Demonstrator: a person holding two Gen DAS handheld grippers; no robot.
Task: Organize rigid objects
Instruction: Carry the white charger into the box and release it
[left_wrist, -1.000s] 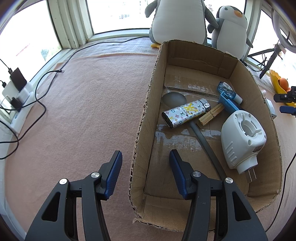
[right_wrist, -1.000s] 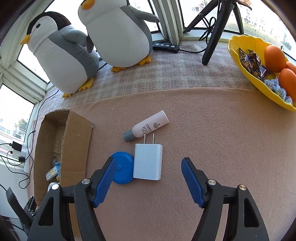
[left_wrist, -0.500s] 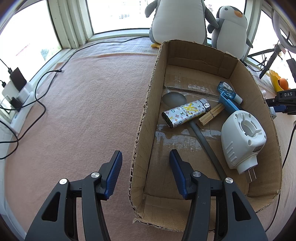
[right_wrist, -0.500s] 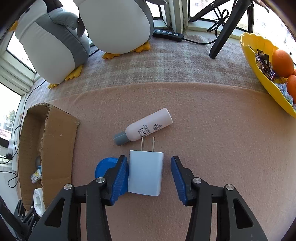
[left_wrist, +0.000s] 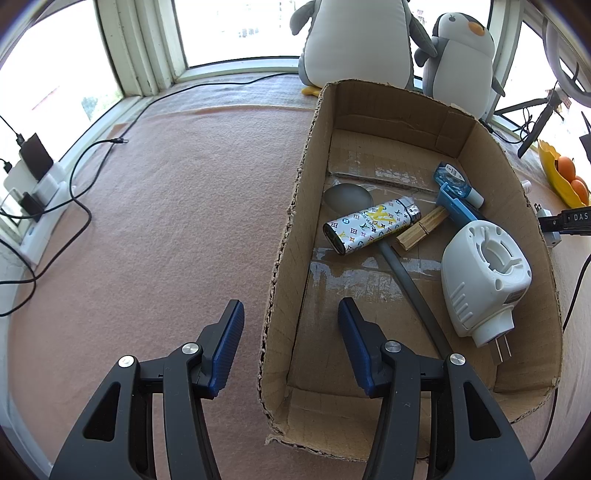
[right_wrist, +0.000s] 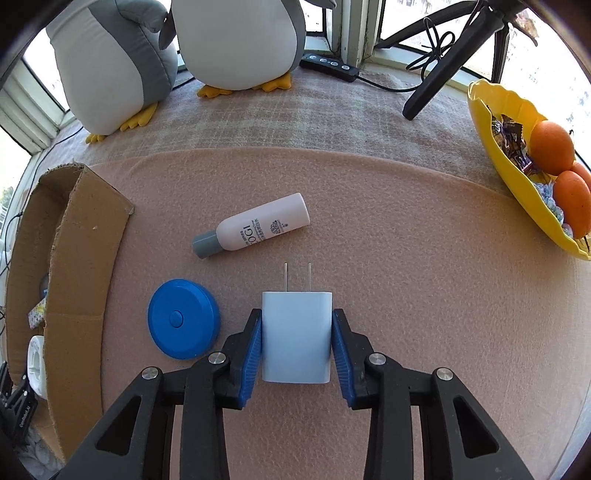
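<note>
The white charger (right_wrist: 296, 336) is pinched between the blue pads (right_wrist: 252, 350) of the right gripper (right_wrist: 297, 350), prongs pointing far. It is seen just right of the blue round disc (right_wrist: 183, 318) and near the pink bottle (right_wrist: 252, 226), which lies on the pink cloth (right_wrist: 406, 258).

The left gripper (left_wrist: 291, 347) is held spread wide, nothing between its fingers, which straddle the left wall of the cardboard box (left_wrist: 286, 258). Inside the box are seen a patterned lighter (left_wrist: 371, 226), a wooden clothespin (left_wrist: 421, 229), a grey spoon (left_wrist: 349, 195), a blue tool (left_wrist: 458, 188) and a white plug-in device (left_wrist: 484, 273). A yellow bowl (right_wrist: 491, 147) of oranges is placed at the far right.
</note>
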